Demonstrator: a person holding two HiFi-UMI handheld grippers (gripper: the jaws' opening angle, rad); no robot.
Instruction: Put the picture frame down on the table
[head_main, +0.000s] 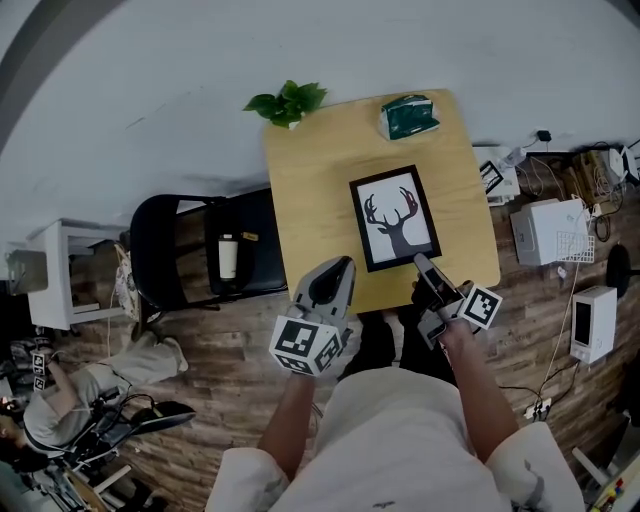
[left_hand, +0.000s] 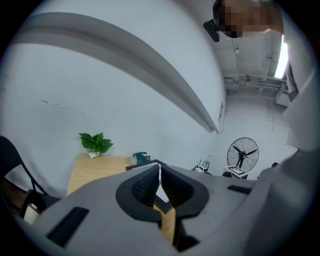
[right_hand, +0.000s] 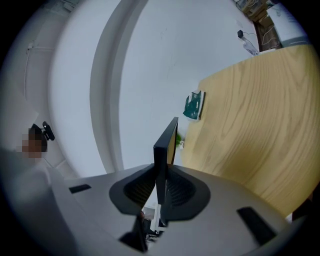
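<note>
The picture frame (head_main: 395, 218), black-edged with a deer silhouette, is face up over the middle of the wooden table (head_main: 310, 190). My right gripper (head_main: 422, 263) is shut on its near right corner. In the right gripper view the frame (right_hand: 167, 142) stands edge-on, clamped between the jaws (right_hand: 161, 172), with the table top (right_hand: 250, 130) beside it. I cannot tell whether the frame touches the wood. My left gripper (head_main: 340, 268) hovers at the table's near edge, left of the frame, its jaws (left_hand: 159, 172) shut with nothing in them. A corner of the frame (left_hand: 144, 165) shows just beyond them.
A small green plant (head_main: 287, 102) and a green packet (head_main: 408, 116) sit at the table's far edge. A black chair (head_main: 200, 250) holding a bottle (head_main: 228, 257) stands to the left. White boxes (head_main: 548, 230) and cables lie on the floor to the right.
</note>
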